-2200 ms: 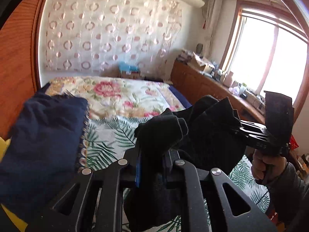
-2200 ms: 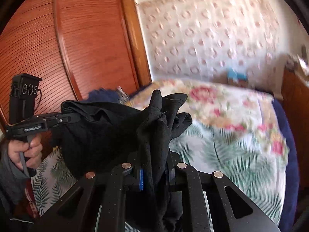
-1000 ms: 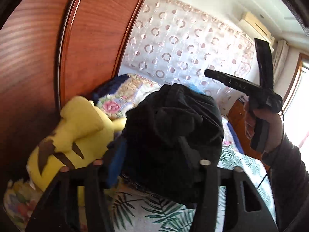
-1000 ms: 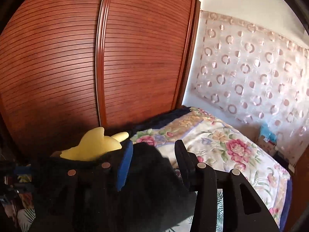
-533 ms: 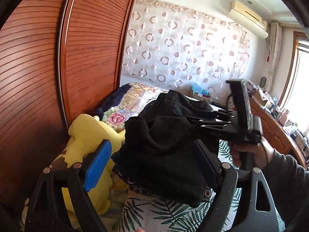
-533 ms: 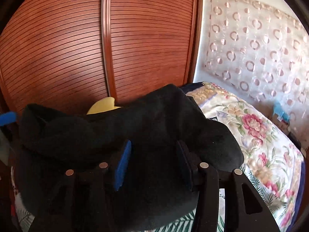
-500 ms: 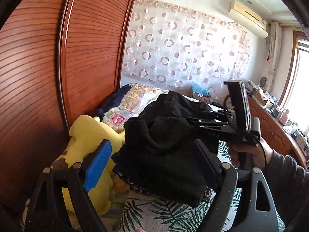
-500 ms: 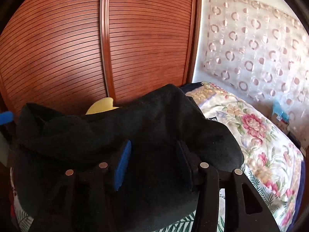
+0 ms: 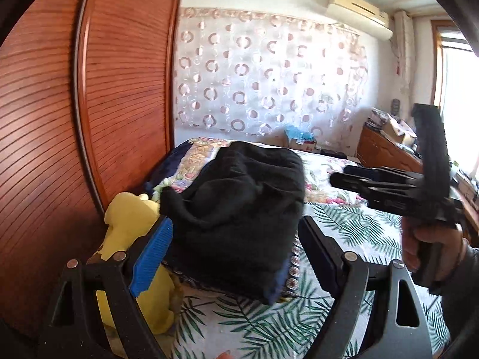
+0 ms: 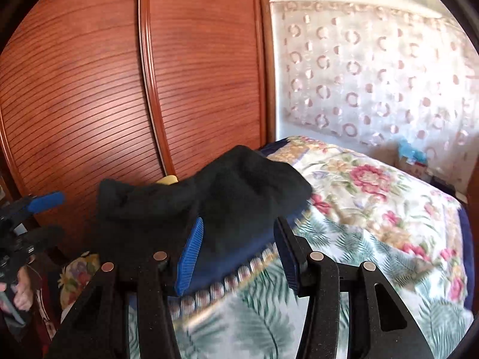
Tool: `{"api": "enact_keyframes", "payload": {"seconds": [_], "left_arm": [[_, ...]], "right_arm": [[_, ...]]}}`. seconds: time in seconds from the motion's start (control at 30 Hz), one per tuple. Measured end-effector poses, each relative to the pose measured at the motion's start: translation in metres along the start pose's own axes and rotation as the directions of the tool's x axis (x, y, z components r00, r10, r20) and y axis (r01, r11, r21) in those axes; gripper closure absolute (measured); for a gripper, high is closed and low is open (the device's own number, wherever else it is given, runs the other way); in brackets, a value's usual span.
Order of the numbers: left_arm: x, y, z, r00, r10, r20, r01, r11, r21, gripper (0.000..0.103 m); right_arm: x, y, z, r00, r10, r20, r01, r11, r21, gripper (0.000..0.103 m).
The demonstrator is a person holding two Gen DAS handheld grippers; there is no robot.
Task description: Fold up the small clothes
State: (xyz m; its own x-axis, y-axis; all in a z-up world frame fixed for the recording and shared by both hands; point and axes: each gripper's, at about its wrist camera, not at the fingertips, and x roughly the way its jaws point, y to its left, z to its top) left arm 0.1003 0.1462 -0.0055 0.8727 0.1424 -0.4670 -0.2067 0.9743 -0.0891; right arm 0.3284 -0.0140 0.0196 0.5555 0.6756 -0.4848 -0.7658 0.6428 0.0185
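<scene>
A black folded garment [image 9: 239, 203] lies on top of a navy garment with a patterned trim [image 10: 233, 260], on the bed's near left corner. My left gripper [image 9: 235, 254] is open wide just short of the pile. Its blue pad [image 9: 152, 251] and black pad stand on either side of the pile without touching the cloth. My right gripper [image 10: 239, 254] is open too, its pads clear of the black garment [image 10: 227, 191] ahead. In the left wrist view the right gripper [image 9: 338, 176] hovers to the right of the pile, held by a hand [image 9: 434, 245]. In the right wrist view the left gripper [image 10: 57, 214] shows at the far left.
A yellow plush toy [image 9: 128, 224] sits beside the pile against the slatted wooden wardrobe [image 9: 89, 104]. The bed [image 9: 344, 227] with its floral and leaf cover stretches to the right. A wooden cabinet [image 9: 383, 152] with clutter stands under the window, far right.
Both grippers carried the black garment to the left and set it on the navy one. The left jaws opened and let go. The right gripper has drawn back out of the cloth.
</scene>
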Motion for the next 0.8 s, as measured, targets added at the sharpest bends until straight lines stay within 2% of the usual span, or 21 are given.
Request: {"api": "enact_keyframes", "payload": {"seconds": [0.2, 0.37, 0.43, 0.63, 0.8], "left_arm": [[-0.014, -0.036, -0.008, 0.999, -0.039, 0.004, 0.039, 0.998, 0.055, 0.017], [-0.028, -0.073, -0.016, 0.998, -0.059, 0.016, 0.057, 0.992, 0.114, 0.017], [-0.033, -0.086, -0.019, 0.997, -0.076, 0.019, 0.073, 0.990, 0.123, 0.017], [-0.048, -0.116, -0.025, 0.994, -0.108, 0.011, 0.105, 0.985, 0.139, 0.017], [-0.060, -0.133, -0.028, 0.990, -0.139, 0.007, 0.137, 0.983, 0.118, 0.017]], "right_arm": [[-0.082, 0.007, -0.046, 0.997, -0.077, 0.008, 0.077, 0.995, 0.063, 0.045], [-0.147, 0.016, -0.071, 0.986, -0.161, 0.042, 0.156, 0.982, 0.103, 0.026], [-0.171, 0.022, -0.081, 0.978, -0.200, 0.050, 0.193, 0.974, 0.120, 0.023], [-0.236, 0.048, -0.107, 0.946, -0.315, 0.071, 0.301, 0.941, 0.154, 0.021], [-0.275, 0.063, -0.120, 0.925, -0.370, 0.083, 0.350, 0.918, 0.189, 0.021]]}}
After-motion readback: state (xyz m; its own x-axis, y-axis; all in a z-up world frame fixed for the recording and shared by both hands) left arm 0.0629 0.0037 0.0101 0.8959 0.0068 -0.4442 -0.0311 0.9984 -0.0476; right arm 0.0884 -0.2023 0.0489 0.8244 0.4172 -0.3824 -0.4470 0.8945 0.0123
